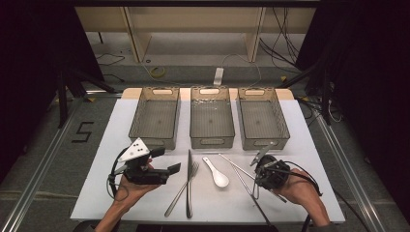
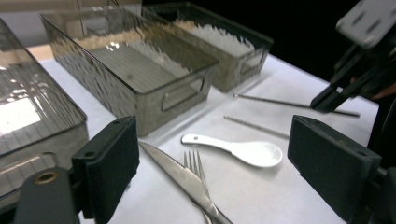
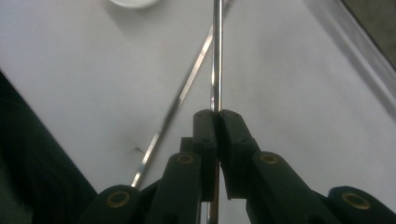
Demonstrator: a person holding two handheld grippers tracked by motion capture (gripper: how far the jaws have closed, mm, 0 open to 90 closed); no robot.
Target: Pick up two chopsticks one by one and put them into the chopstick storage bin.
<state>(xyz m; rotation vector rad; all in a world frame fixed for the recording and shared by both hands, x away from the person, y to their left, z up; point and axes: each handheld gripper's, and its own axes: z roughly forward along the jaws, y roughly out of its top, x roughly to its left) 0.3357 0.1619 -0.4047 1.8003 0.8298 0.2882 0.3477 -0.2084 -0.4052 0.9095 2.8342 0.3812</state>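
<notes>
On the desk: spoon (image 1: pixel 216 173), fork (image 1: pixel 182 189) and knife (image 1: pixel 188 181) lie before three bins.
Right gripper (image 3: pixel 217 116): fingers clamped on one metal chopstick (image 3: pixel 217 56), at the desk's right.
Second chopstick (image 3: pixel 175 105): beside it, crossing.
Left gripper (image 1: pixel 169 170): fingers wide apart, empty.

Right gripper (image 3: pixel 216 116): pads clamp a metal chopstick (image 3: pixel 217 56); its upper end runs off the top edge of the right gripper view, lower part hidden behind the jaws. 2nd chopstick (image 3: pixel 175 107) blurs toward its lower end. White spoon (image 3: pixel 132 2) cut off at top, just a sliver of bowl. In left gripper view, knife (image 2: pixel 180 172) and fork (image 2: pixel 197 169) handles cut by bottom edge; left bin (image 2: pixel 42 121) cropped at left edge. In high view, right gripper's jaw tips too small and dark to read.
</notes>
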